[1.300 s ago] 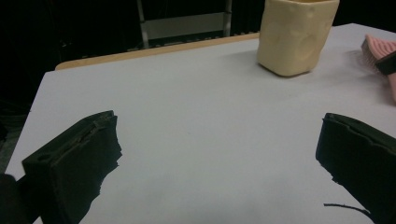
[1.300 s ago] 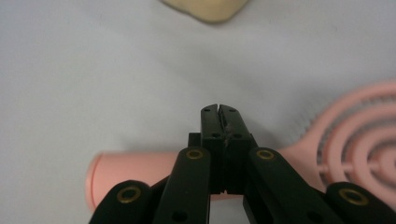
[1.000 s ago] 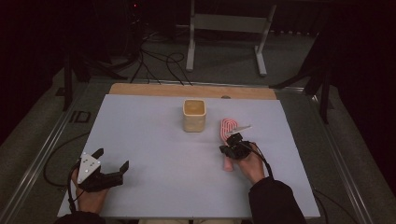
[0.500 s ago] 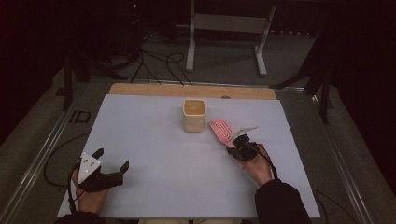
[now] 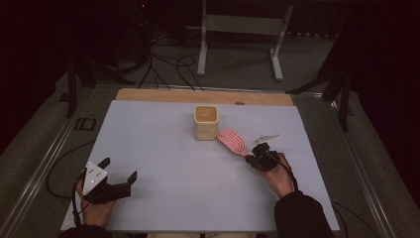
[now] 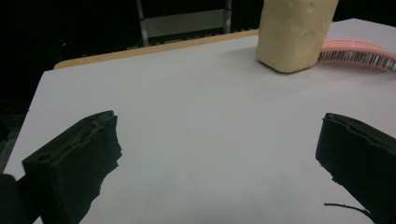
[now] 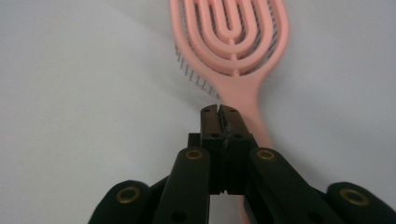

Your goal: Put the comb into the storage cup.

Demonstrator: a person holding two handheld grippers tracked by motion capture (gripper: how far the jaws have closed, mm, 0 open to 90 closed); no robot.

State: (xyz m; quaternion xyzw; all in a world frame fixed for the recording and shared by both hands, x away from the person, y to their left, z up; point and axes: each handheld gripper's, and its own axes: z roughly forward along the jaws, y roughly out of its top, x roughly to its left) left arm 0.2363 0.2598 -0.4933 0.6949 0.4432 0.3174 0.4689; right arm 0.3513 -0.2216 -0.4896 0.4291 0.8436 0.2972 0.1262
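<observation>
The right hand-held gripper [image 5: 253, 157] is clenching the handle of the pink slotted plastic hairbrush [image 5: 233, 142], lying on the white worktop [image 5: 163, 144] beside the cream square cup [image 5: 205, 122]; the left hand-held gripper [image 5: 118, 174] is resting released

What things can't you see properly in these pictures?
- Brush handle: in the right gripper view the shut right gripper covers its lower end, so a grip on it cannot be told.
- Cup: its top is cut off by the upper edge of the left gripper view.
- Inside of the cup: too small and dim in the high view.
- Thin grey thing by the brush: too small to tell what it is.
</observation>
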